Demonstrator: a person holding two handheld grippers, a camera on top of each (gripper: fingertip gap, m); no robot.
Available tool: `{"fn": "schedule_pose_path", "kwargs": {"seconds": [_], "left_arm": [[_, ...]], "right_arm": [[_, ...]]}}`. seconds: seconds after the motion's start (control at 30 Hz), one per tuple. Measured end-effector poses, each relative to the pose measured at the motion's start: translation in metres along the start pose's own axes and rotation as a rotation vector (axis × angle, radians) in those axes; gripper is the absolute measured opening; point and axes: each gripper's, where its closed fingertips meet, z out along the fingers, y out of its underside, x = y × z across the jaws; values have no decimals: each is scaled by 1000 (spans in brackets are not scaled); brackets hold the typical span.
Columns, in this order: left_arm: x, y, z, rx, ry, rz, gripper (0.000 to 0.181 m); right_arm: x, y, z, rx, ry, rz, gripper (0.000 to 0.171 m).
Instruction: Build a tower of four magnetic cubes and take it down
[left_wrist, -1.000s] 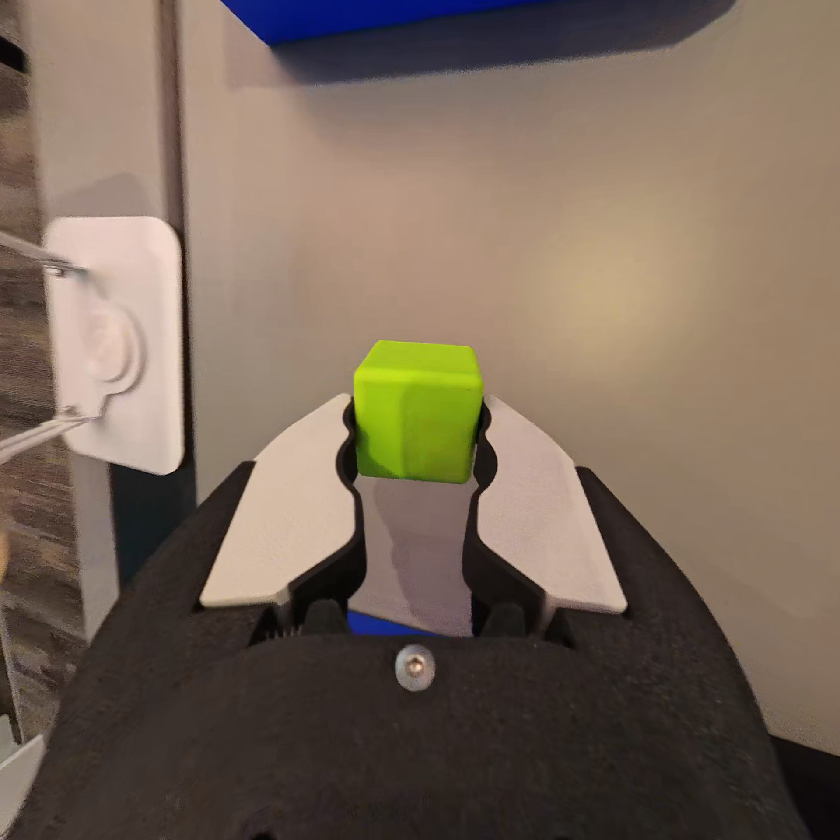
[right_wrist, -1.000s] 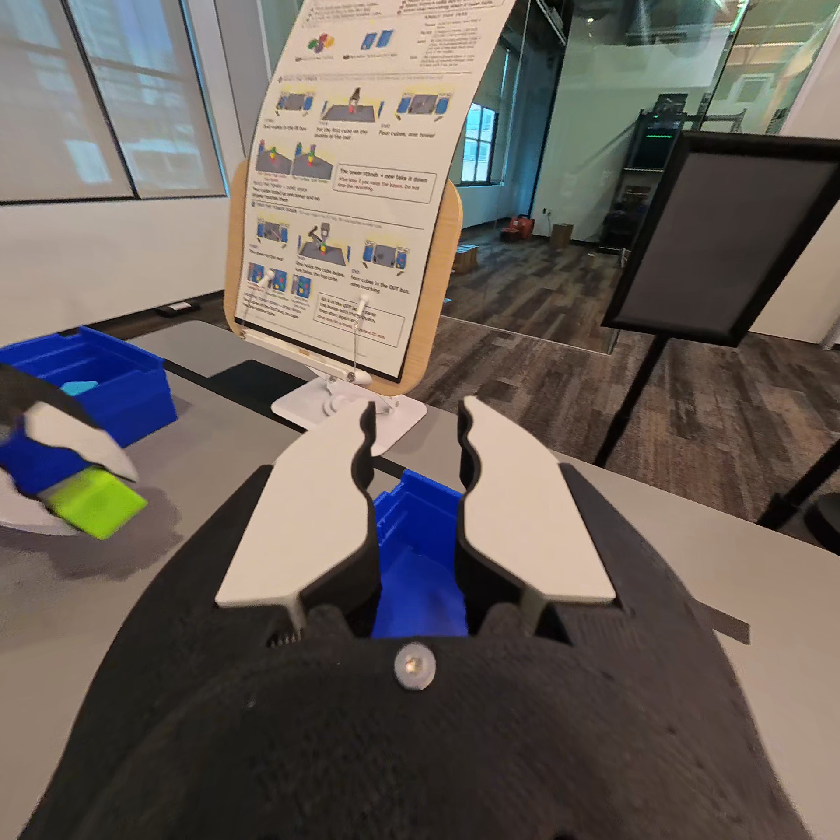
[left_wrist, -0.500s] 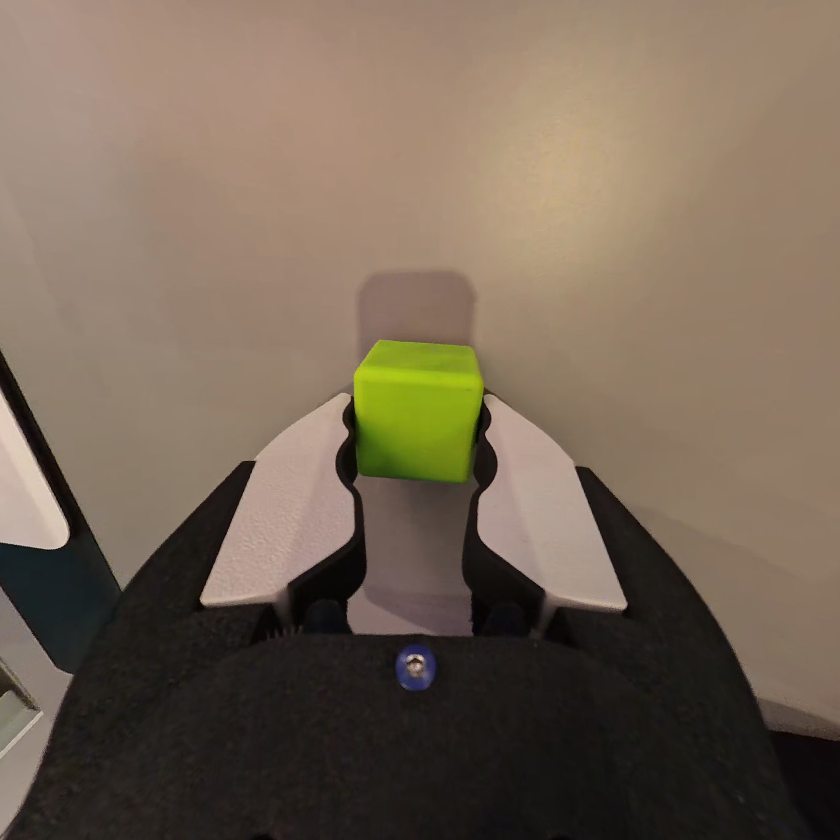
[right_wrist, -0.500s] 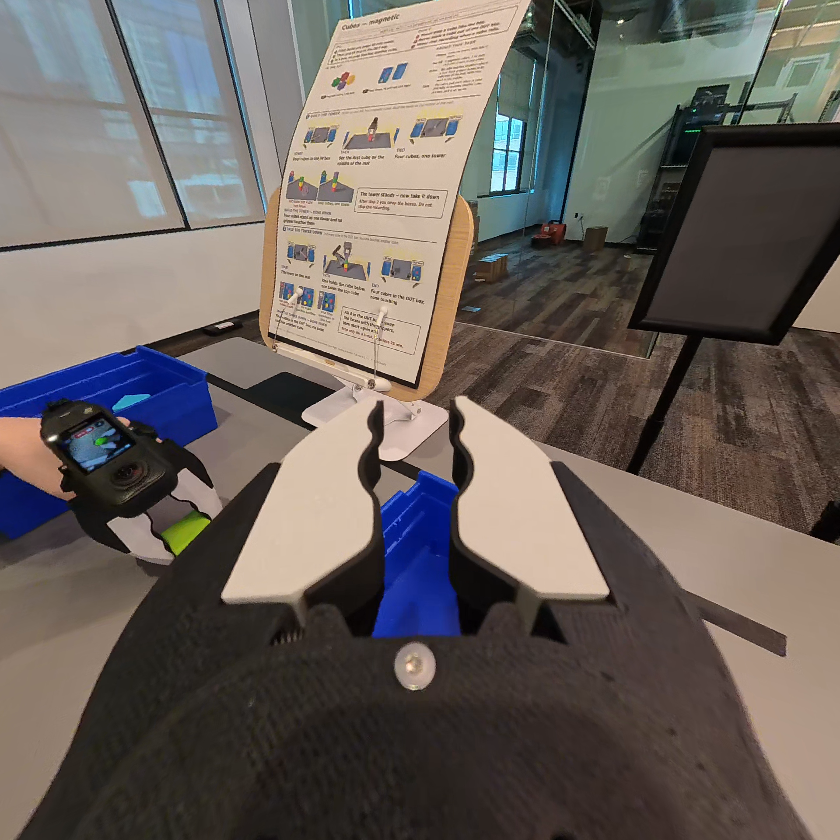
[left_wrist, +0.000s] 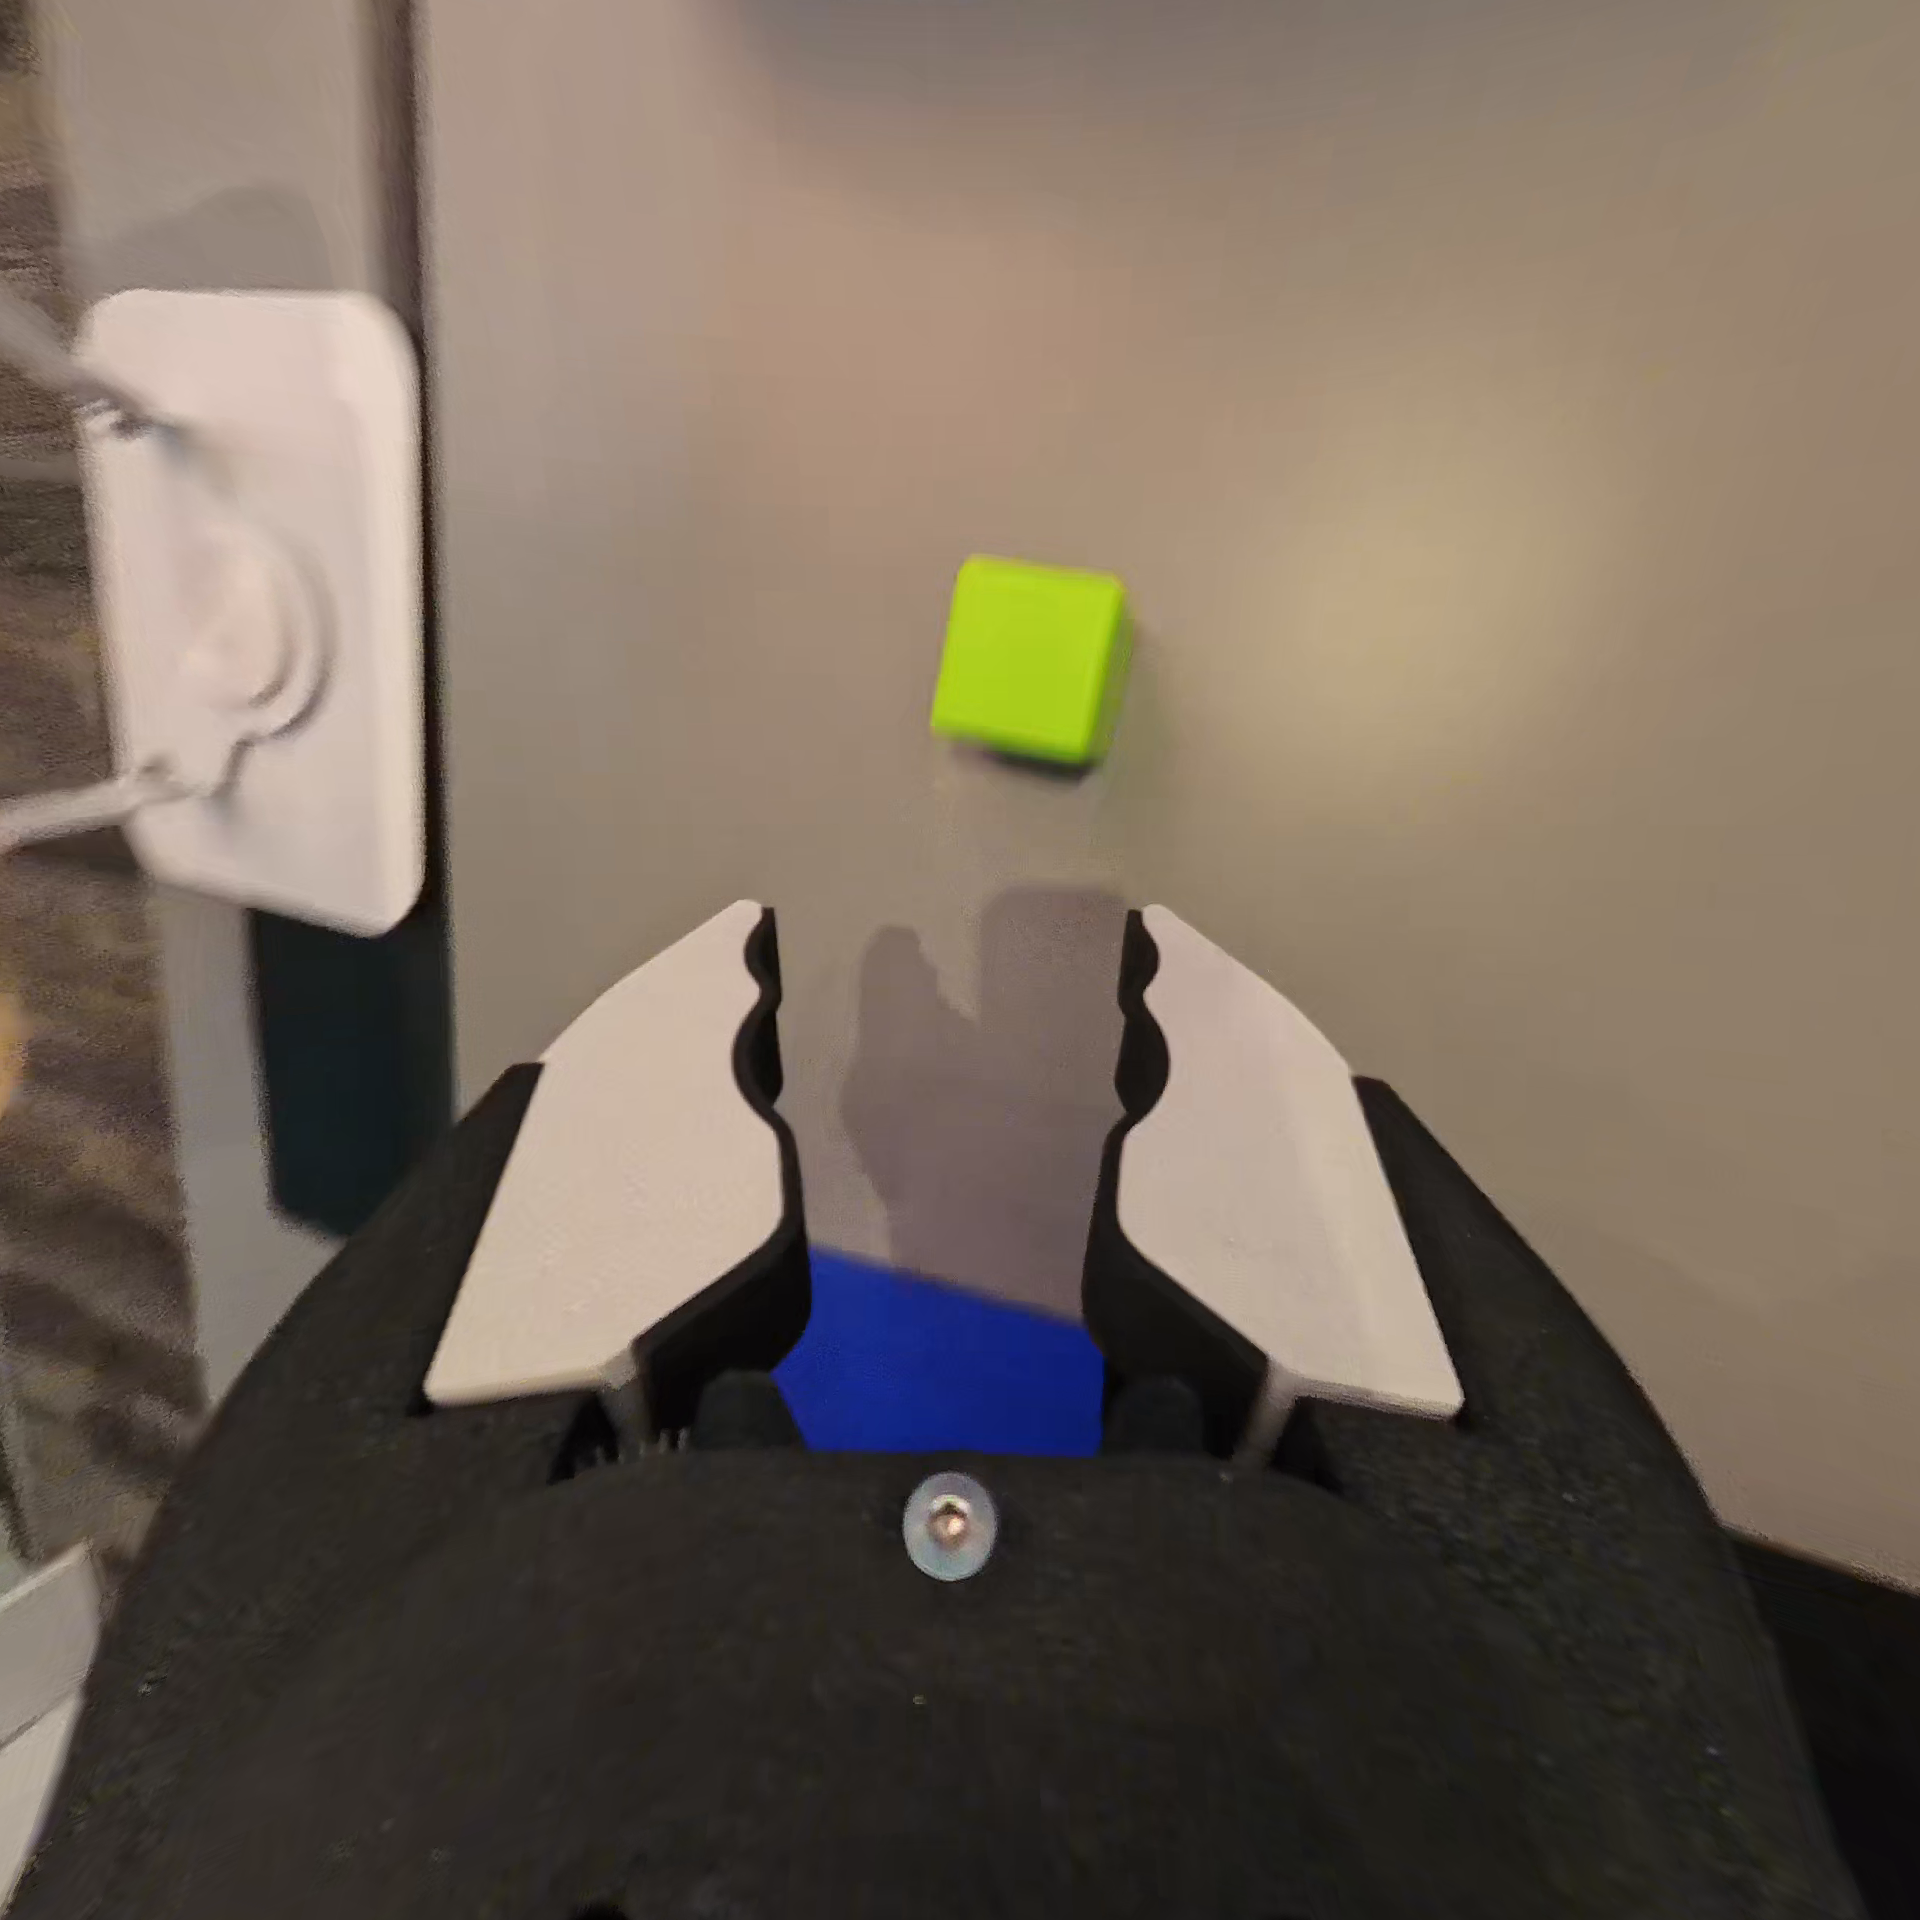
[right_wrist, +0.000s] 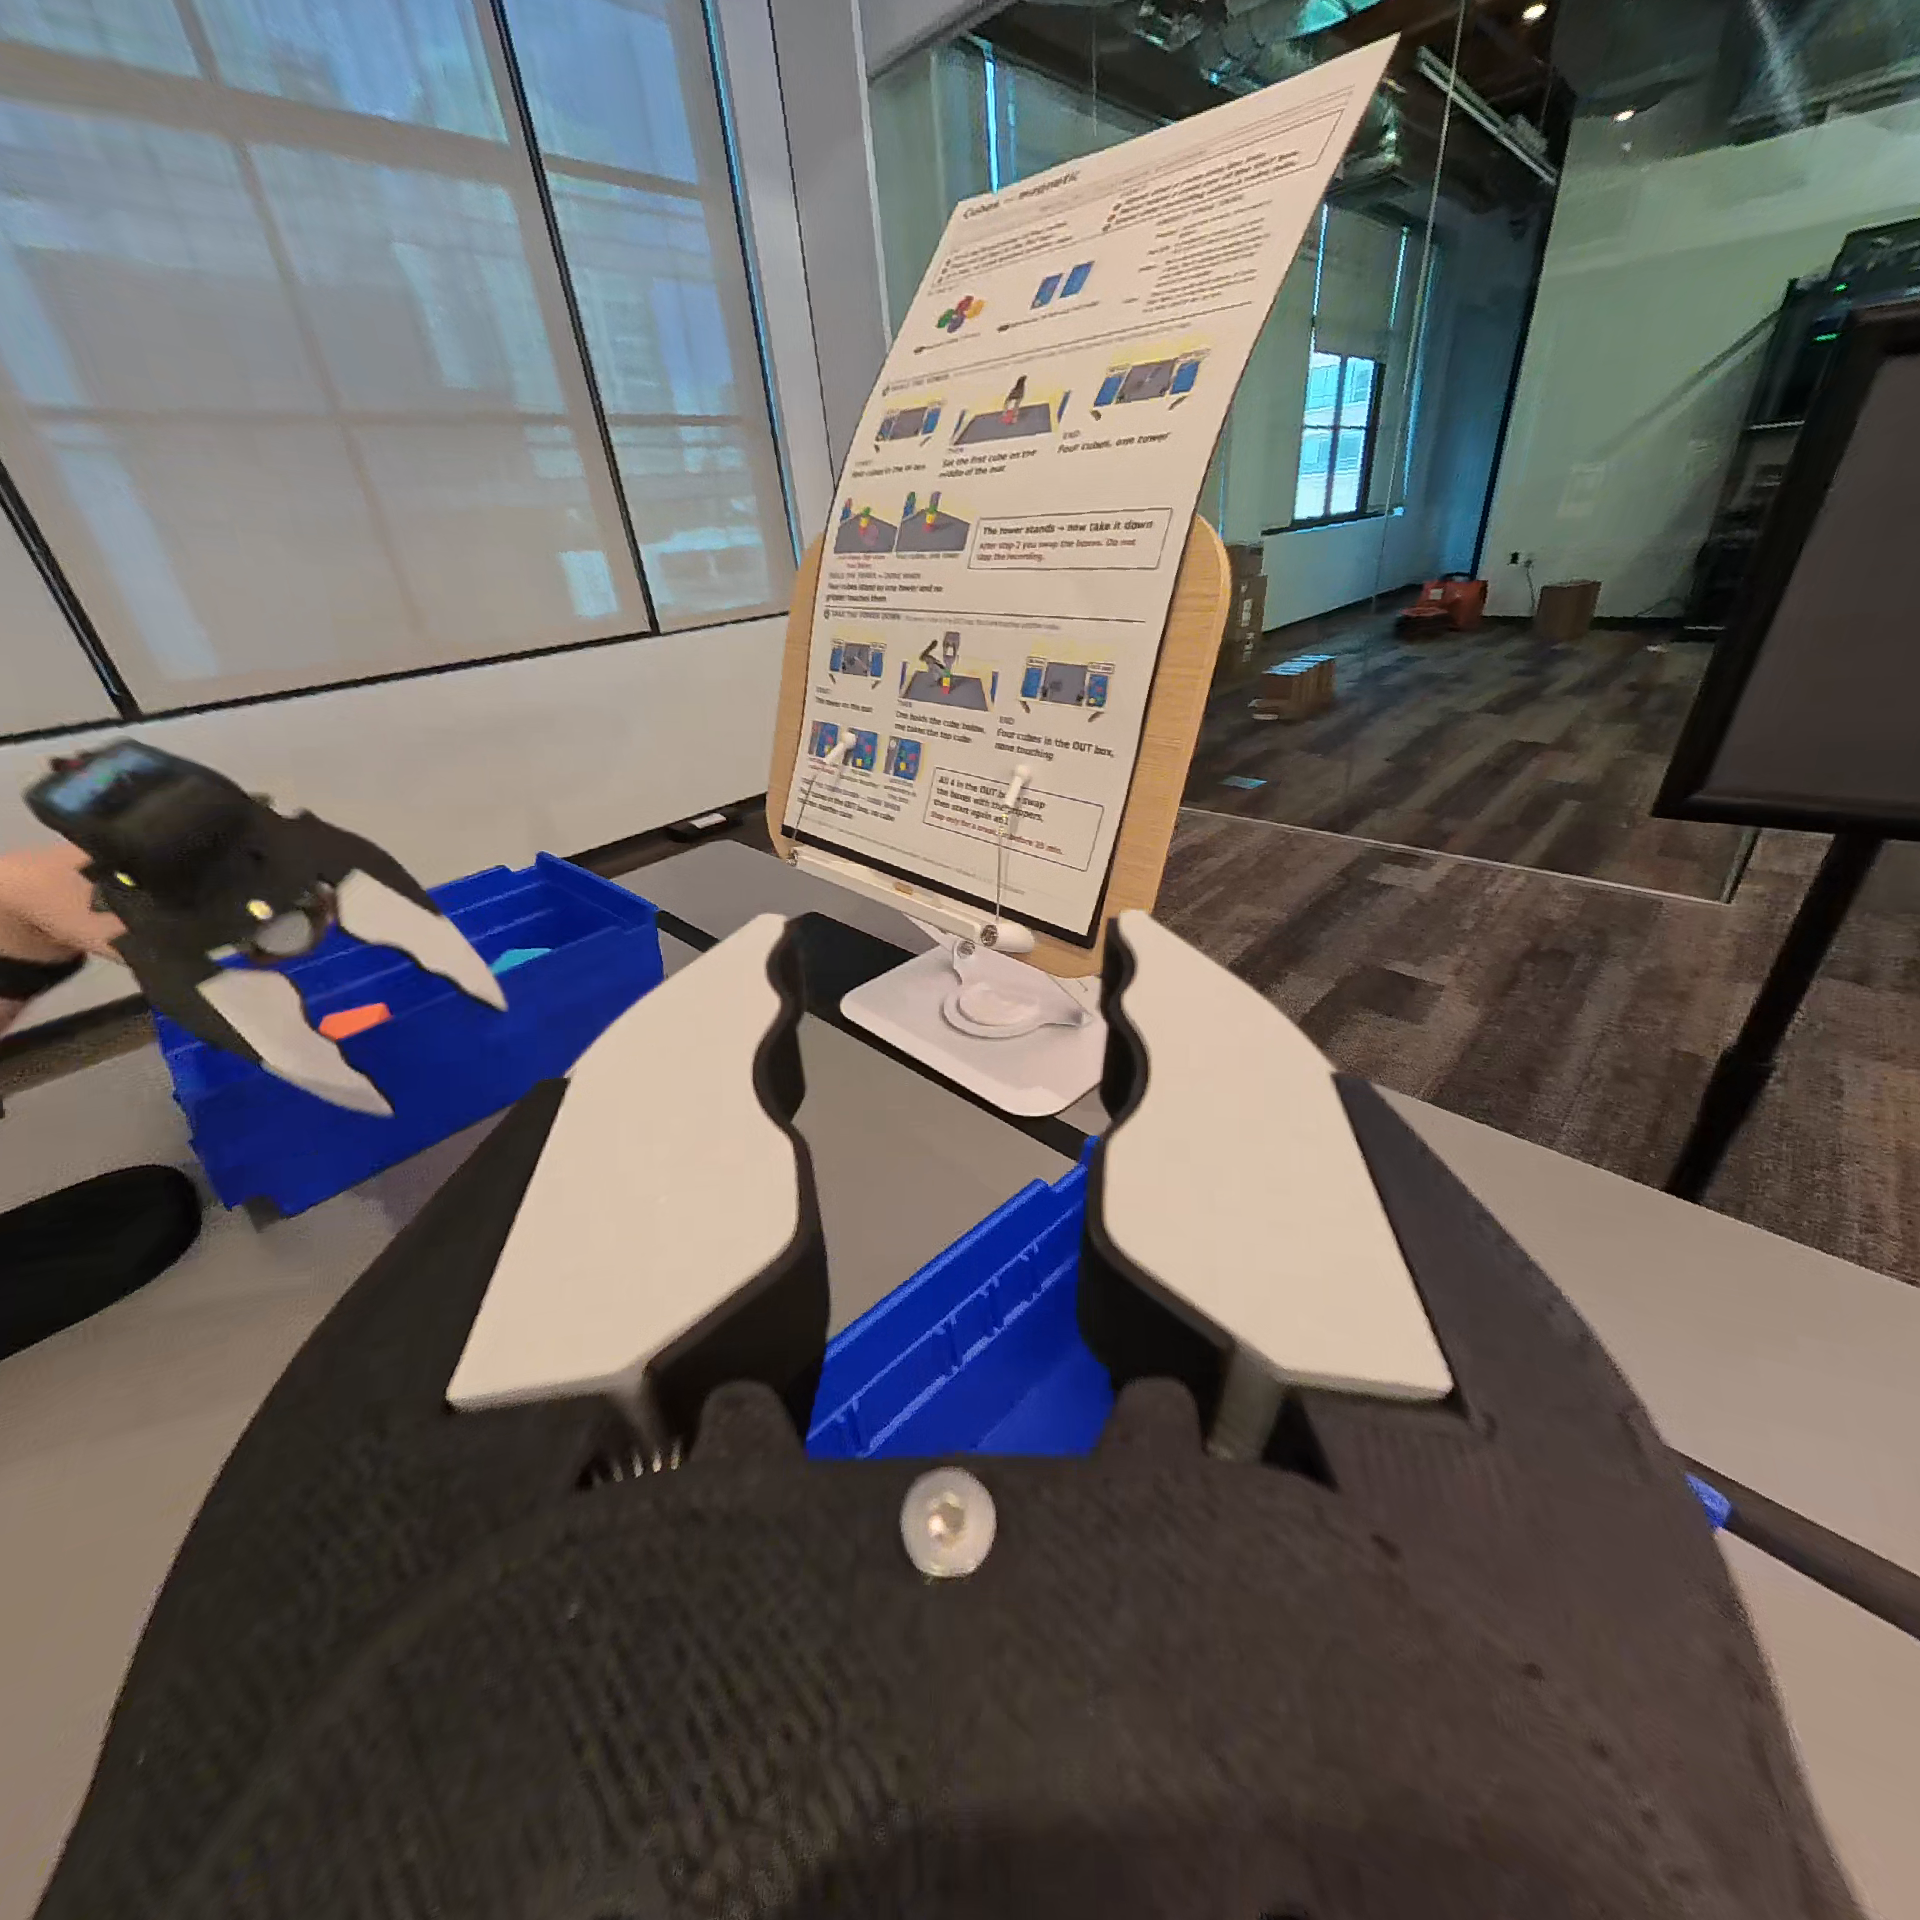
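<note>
— Left gripper (left_wrist: 945, 914)?
— Spread apart, empty, raised over the table (left_wrist: 1455, 520). Green cube (left_wrist: 1031, 665) alone on it, just ahead of the tips.
— Right gripper (right_wrist: 948, 930)?
— Also apart, empty, over a blue bin (right_wrist: 966, 1340).

Bare mat (left_wrist: 1455, 935) round green cube (left_wrist: 1029, 665); white stand base (left_wrist: 260, 613) far left edge.

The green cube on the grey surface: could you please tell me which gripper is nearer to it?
Left. The left gripper hangs open right over the green cube; the right gripper shows no cube nearby.
</note>
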Motion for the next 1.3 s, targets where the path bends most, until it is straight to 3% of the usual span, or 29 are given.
{"fn": "schedule_pose_path", "kwargs": {"seconds": [0.1, 0.2, 0.3, 0.4, 0.57, 0.73, 0.97, 1.3], "left_arm": [[-12, 56, -56, -49, -91, -74, 62], [-25, 138, -90, -199, -166, -212, 57], [-20, 216, -96, -381, -169, -437, 64], [-6, 258, -87, -443, -178, -566, 62], [7, 280, -58, -394, -127, -811, 64], [4, 301, -43, -454, -168, -885, 60], [5, 308, -34, -543, -171, -853, 48], [3, 308, -28, -569, -133, -826, 49]], "right_arm": [[-1, -3, 0, 16, 3, -7, 55], [-10, -2, 7, 12, -27, 16, 53], [-19, -6, 13, 28, -29, -29, 47], [-26, -2, 16, -20, -33, -64, 45], [-33, 1, 19, -44, -47, -92, 49], [-34, 6, 24, -62, -52, -91, 50], [-31, 11, 24, -89, -60, -64, 50], [-29, 10, 22, -94, -64, -59, 49]]}}
